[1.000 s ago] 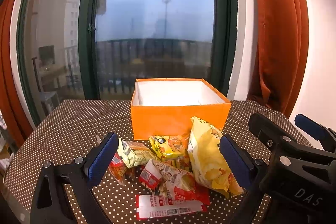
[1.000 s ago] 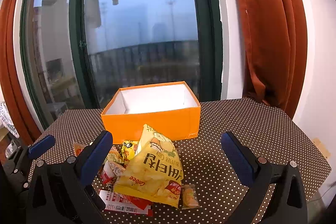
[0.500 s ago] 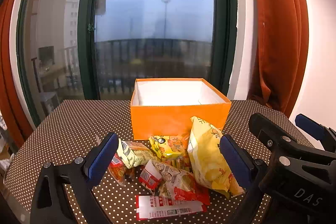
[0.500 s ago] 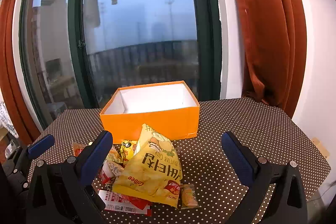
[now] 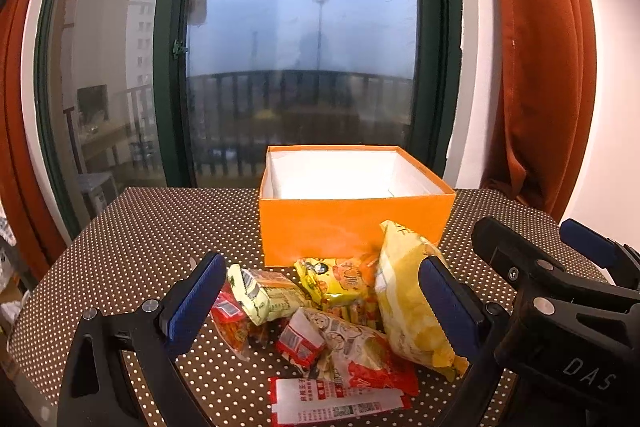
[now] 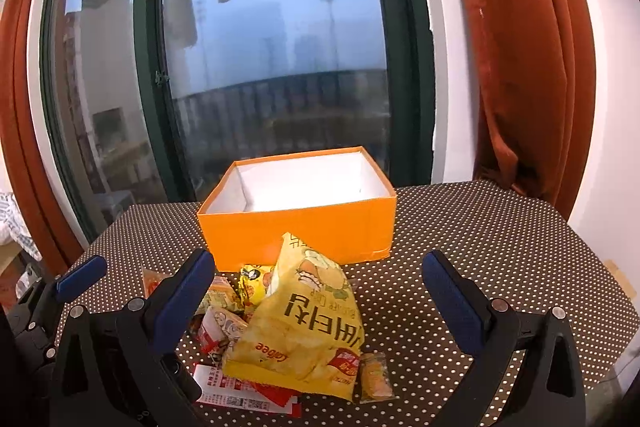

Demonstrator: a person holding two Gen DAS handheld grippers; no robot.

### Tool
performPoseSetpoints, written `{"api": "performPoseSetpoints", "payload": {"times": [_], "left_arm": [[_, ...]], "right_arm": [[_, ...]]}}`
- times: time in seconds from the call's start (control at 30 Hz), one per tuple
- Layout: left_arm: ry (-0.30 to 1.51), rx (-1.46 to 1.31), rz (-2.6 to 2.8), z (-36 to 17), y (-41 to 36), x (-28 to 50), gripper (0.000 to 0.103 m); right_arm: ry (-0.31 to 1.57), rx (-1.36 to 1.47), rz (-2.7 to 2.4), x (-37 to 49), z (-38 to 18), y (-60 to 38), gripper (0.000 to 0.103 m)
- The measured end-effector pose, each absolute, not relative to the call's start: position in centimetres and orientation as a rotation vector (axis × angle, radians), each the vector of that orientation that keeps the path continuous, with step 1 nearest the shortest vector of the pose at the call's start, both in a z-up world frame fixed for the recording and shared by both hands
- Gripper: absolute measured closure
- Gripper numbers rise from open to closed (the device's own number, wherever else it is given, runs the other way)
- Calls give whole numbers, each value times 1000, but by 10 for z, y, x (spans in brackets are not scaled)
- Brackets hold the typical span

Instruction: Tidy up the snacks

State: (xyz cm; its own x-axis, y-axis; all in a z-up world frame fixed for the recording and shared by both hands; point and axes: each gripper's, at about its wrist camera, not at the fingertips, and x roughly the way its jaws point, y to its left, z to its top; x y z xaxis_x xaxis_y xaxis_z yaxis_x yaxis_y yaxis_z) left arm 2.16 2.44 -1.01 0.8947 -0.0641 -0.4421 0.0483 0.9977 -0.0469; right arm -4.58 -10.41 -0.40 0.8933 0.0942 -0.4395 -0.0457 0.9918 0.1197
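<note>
From the left wrist view, the left gripper (image 5: 324,297) hangs over the near edge of the dotted tabletop (image 5: 152,239), its blue-padded jaws spread wide with nothing between them. Below and ahead lies the snack pile: a big yellow chip bag (image 5: 412,303) on the right, a pale yellow-green packet (image 5: 266,293) on the left, a yellow-orange packet (image 5: 340,277) behind, a red and cream packet (image 5: 352,351) in front, and a flat red and white sachet (image 5: 340,401) nearest the near edge. The open orange box (image 5: 352,223) stands just beyond the pile, towards the far edge by the window (image 5: 304,67). The right gripper (image 5: 560,291) shows at the right side.

From the right wrist view, the right gripper (image 6: 316,301) is likewise gaping wide and holding nothing. The chip bag (image 6: 304,323) sits between its jaws on the tabletop (image 6: 500,247), a small clear-wrapped snack (image 6: 376,377) just beside its right corner. The box (image 6: 300,227) stands behind, white inside. A rust curtain (image 6: 520,67) hangs at the right.
</note>
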Motion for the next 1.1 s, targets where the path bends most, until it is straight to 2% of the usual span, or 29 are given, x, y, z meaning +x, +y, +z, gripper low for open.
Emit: {"api": "performPoseSetpoints", "payload": {"times": [1.0,1.07,1.1], "left_arm": [[718,-57,27,-108,45,116,6],[737,-47,37,-115,45,118,6],[748,-39,42,-120,45,120,6]], "right_arm": [[761,124,53,52,-97,-80,0],[778,140,66,56,-102,-79,4],[786,137,73,57,-104,-76,9]]}}
